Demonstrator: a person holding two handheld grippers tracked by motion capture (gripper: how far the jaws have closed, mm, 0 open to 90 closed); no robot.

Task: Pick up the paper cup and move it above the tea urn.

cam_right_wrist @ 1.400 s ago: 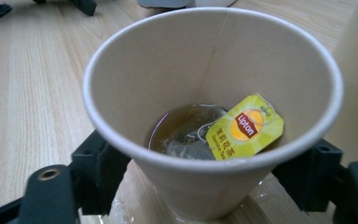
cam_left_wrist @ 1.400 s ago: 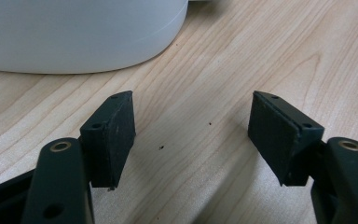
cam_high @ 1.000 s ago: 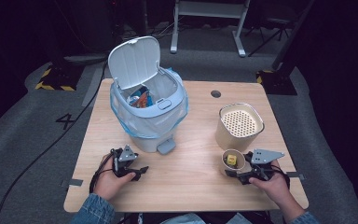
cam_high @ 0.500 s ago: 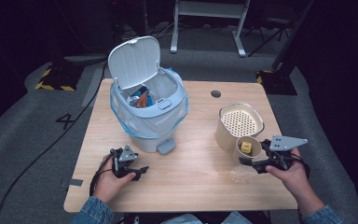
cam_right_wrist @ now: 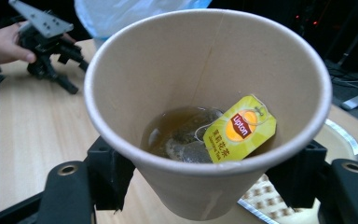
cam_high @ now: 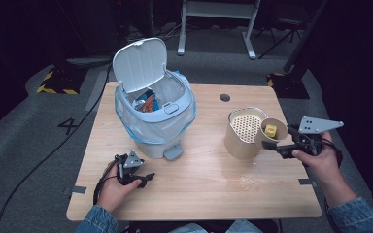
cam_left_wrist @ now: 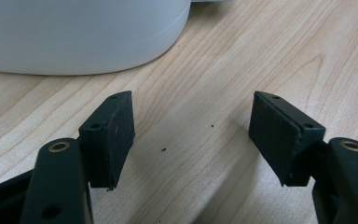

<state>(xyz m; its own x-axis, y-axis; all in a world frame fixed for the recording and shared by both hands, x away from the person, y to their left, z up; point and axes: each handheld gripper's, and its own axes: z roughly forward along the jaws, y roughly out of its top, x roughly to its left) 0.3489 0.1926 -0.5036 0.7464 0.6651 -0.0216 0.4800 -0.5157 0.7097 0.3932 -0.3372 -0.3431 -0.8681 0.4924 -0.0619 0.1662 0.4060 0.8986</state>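
Your right gripper (cam_high: 271, 139) has its jaws pressed on the two sides of a paper cup (cam_right_wrist: 205, 107). The cup is lifted off the table (cam_high: 209, 194) and hangs just beside the big tan strainer pot (cam_high: 240, 136), close to its rim, on the side away from the trash bin (cam_high: 155, 116). Inside the cup you can see a little brown tea and a wet tea bag (cam_right_wrist: 186, 142). Its yellow tag (cam_right_wrist: 240, 128) leans on the cup's inside wall.

Your left gripper (cam_high: 137, 175) rests low on the table, in front of the trash bin and near its foot pedal (cam_high: 173, 153). Its jaws stand wide apart, with bare wood between them and nothing held.

The bin's lid (cam_high: 138, 63) is flipped up, and the bin is well apart from the strainer pot.
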